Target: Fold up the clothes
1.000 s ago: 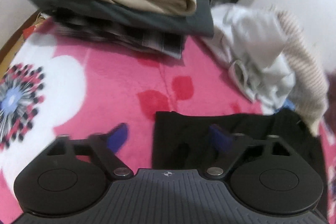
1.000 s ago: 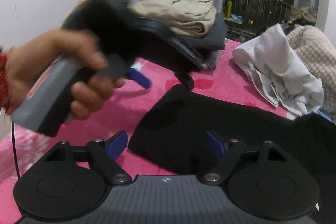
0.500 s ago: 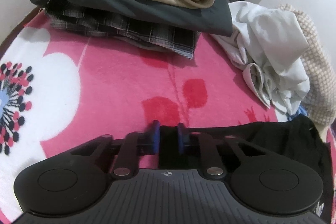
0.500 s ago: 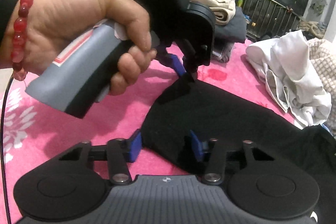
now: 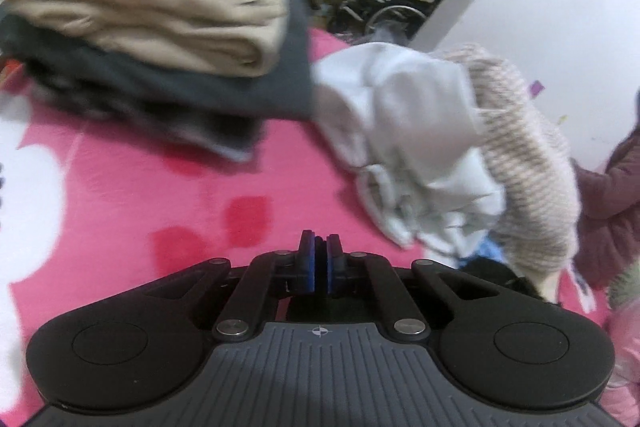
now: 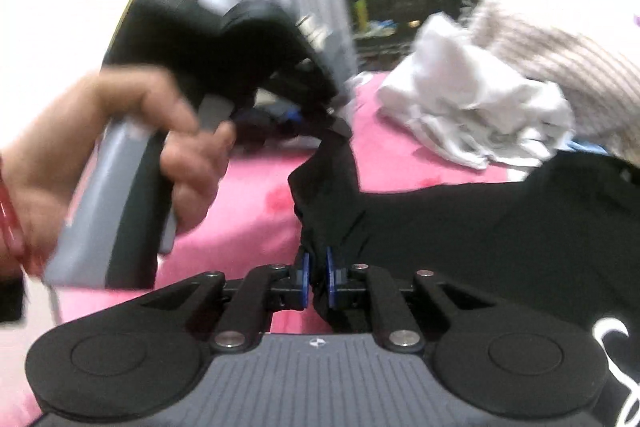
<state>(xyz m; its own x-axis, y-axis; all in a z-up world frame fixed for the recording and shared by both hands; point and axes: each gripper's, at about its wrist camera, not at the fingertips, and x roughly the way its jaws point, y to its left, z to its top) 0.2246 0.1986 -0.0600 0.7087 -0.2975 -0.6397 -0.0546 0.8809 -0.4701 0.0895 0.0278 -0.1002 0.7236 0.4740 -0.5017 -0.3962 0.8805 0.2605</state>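
Black cloth now pinched at two points

Black garment [image 6: 500, 227] lies spread on the pink blanket [image 5: 120, 211], and both tools have just taken hold of its near edge. A second ago both pairs of jaws stood wide with the cloth lying flat between or below them. The right gripper [image 6: 316, 277] has just been closing, and its blue pads now press a bunched fold of the black cloth between them. The left gripper [image 6: 332, 121], seen from the right wrist at about 11 o'clock of the right one, is clamped on a corner of the same garment, which rises to it in a peak off the blanket; in its own view the pads [image 5: 306, 263] stand almost together with a dark sliver between. The left hand [image 6: 120, 155] grips its handle.

By my reading the grasp is done and the edge is ready to be lifted and carried over for a fold.

Room is tighter than it looks. At 12 o'clock in the left view sits a stack of folded clothes [image 5: 160, 27]; at 2 o'clock a white crumpled heap [image 5: 408, 147] with a ribbed knit [image 5: 532, 163] leaning on it, just beside the garment's far edge. Bare blanket lies open from 9 to 11 o'clock.
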